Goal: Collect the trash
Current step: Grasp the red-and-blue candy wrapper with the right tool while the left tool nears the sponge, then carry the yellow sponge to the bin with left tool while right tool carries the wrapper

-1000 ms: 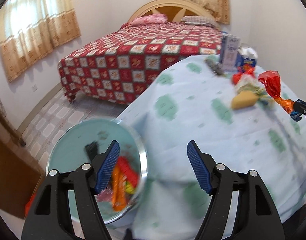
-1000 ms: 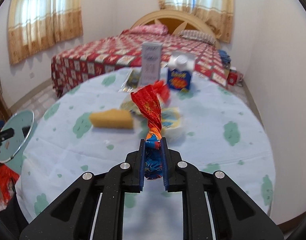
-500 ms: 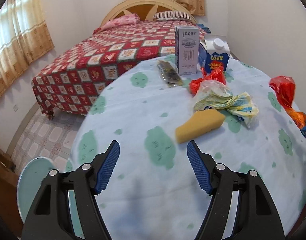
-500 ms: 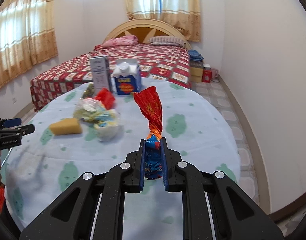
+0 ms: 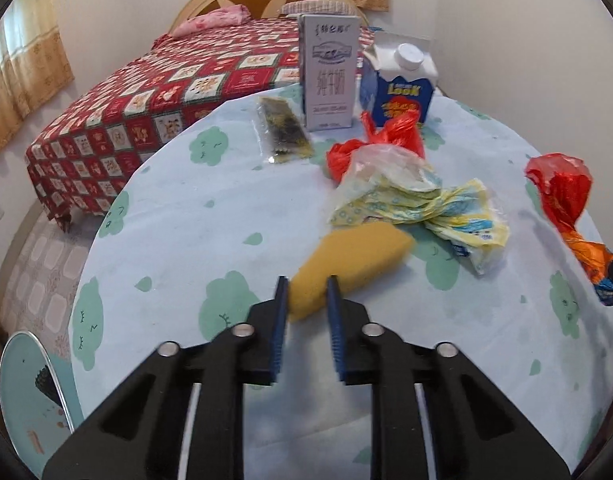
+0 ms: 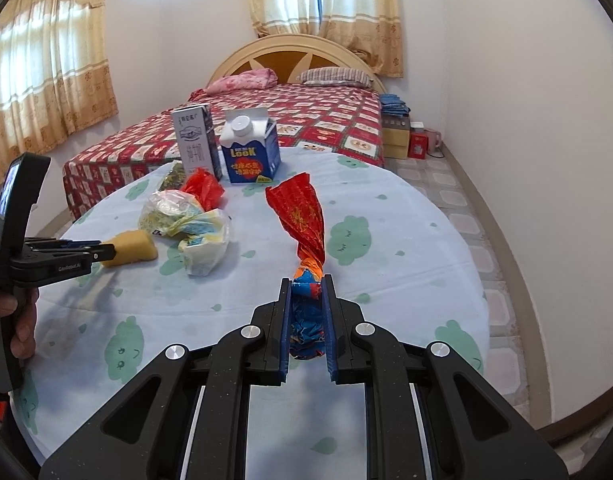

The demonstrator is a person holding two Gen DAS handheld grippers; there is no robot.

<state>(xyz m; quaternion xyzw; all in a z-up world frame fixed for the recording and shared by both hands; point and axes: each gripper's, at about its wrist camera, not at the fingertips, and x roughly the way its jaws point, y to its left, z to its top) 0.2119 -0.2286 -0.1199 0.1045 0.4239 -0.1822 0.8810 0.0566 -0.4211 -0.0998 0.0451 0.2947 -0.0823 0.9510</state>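
Observation:
My left gripper (image 5: 306, 286) is shut on the near corner of a yellow sponge (image 5: 354, 264) lying on the round table; it also shows in the right wrist view (image 6: 106, 252) with the sponge (image 6: 134, 246). My right gripper (image 6: 306, 284) is shut on the twisted end of a red and orange snack wrapper (image 6: 302, 216), held over the table; the wrapper also shows in the left wrist view (image 5: 566, 196). A crumpled yellow and clear plastic bag (image 5: 418, 200), a red plastic bag (image 5: 382, 140) and a dark flat packet (image 5: 282, 130) lie on the table.
A grey milk carton (image 5: 330, 72) and a blue carton (image 5: 402, 88) stand at the table's far edge. The table (image 5: 186, 240) has a light blue cloth. A trash bin with a round lid (image 5: 22, 392) stands at lower left. A bed (image 5: 154, 96) lies behind.
My left gripper swung from over the bin to the table, reached the sponge and closed on it. My right gripper kept hold of the wrapper and turned right.

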